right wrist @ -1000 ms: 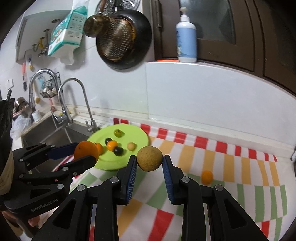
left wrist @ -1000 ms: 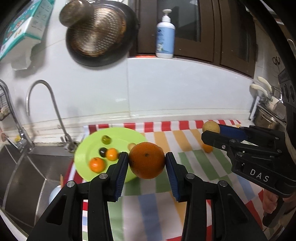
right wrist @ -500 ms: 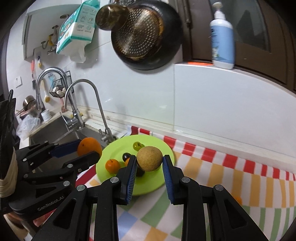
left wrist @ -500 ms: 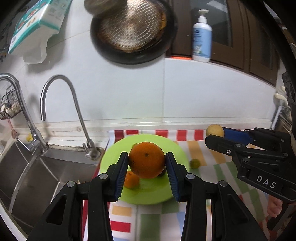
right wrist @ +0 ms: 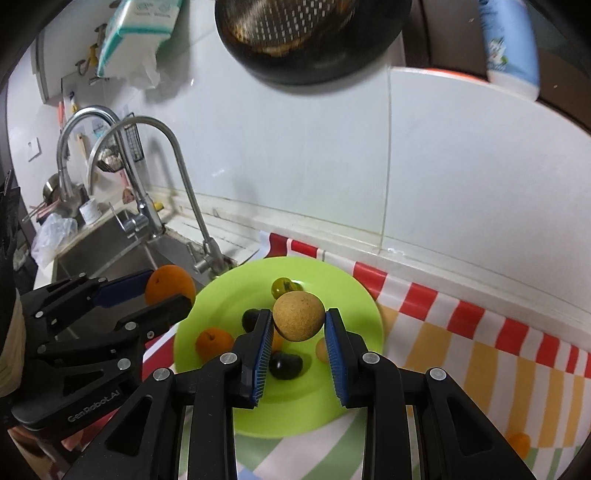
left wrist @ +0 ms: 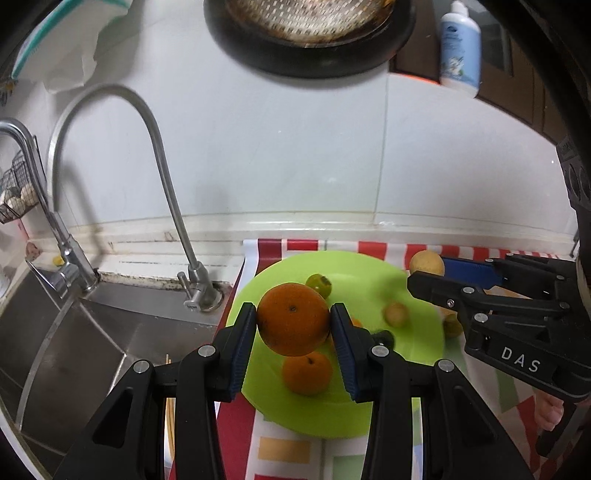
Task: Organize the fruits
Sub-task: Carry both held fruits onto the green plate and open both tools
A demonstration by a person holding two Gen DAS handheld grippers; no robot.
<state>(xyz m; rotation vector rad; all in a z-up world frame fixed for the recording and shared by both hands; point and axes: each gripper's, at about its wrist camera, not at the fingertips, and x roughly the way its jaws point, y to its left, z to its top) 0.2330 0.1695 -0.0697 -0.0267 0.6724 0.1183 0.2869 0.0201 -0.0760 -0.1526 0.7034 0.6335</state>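
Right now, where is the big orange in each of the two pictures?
Left wrist view: the big orange sits centre, clamped in the left gripper.
Right wrist view: the same orange is at the left, in that gripper.
Shared landmark: the green plate.

The hanging pan [left wrist: 310, 33] is cut off by the top edge. Beside it, the bottle [right wrist: 511, 44] is blurred. Fruit on the green plate [right wrist: 332, 398] is partly hidden.

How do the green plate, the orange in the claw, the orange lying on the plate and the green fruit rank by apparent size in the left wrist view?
1. Green plate
2. Orange in the claw, though nearer the camera
3. Orange lying on the plate
4. Green fruit
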